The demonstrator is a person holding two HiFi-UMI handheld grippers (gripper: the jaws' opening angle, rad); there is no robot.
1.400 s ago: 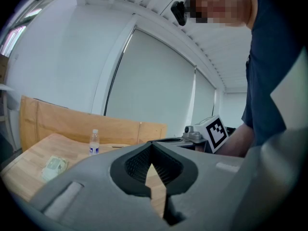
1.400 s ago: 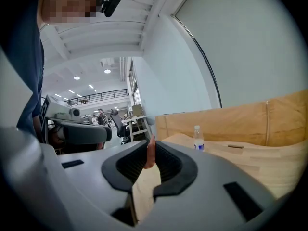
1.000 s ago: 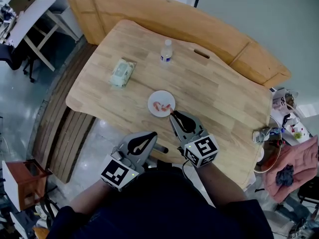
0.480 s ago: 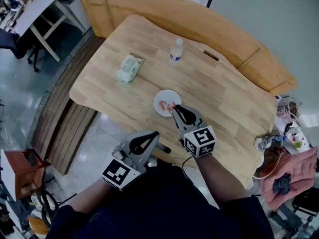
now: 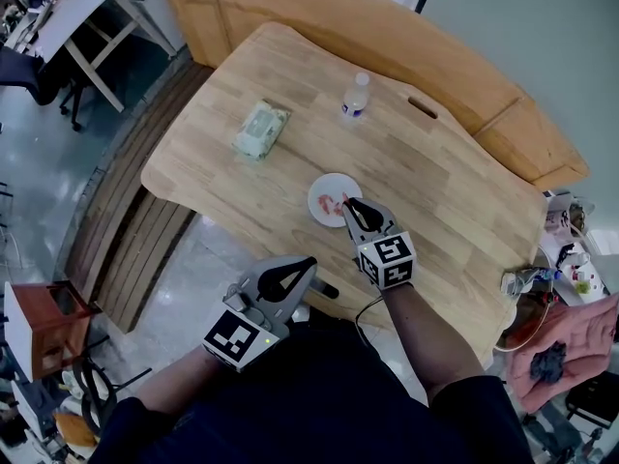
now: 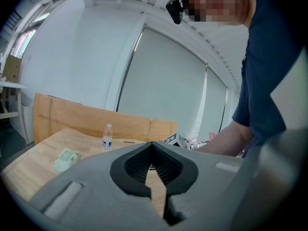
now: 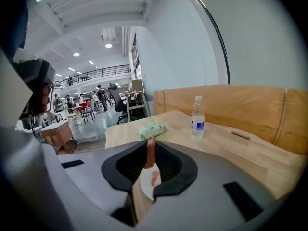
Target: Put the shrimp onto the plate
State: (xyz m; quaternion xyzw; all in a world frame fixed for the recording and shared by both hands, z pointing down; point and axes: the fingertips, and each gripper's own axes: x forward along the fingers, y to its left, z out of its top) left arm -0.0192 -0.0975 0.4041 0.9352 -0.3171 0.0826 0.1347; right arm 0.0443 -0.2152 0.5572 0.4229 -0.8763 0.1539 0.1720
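Note:
A small white plate [image 5: 323, 190] lies near the front edge of the wooden table [image 5: 435, 191], and one pink shrimp [image 5: 330, 204] rests on it. My right gripper [image 5: 346, 202] hovers over the plate's right rim, shut on a second shrimp [image 7: 150, 154] that stands upright between the jaws. Below it in the right gripper view are the plate [image 7: 146, 190] and the lying shrimp [image 7: 155, 178]. My left gripper [image 5: 308, 262] hangs off the table's front edge, shut with nothing in it.
A water bottle [image 5: 356, 97] stands at the back of the table, and a green pack of wipes [image 5: 261, 130] lies at the left. A wooden bench [image 5: 319, 13] curves behind the table. There is clutter on the floor at the right [image 5: 566, 259].
My right gripper has moved forward with the shrimp, from the plate's near edge to over the plate. The left gripper has hardly moved.

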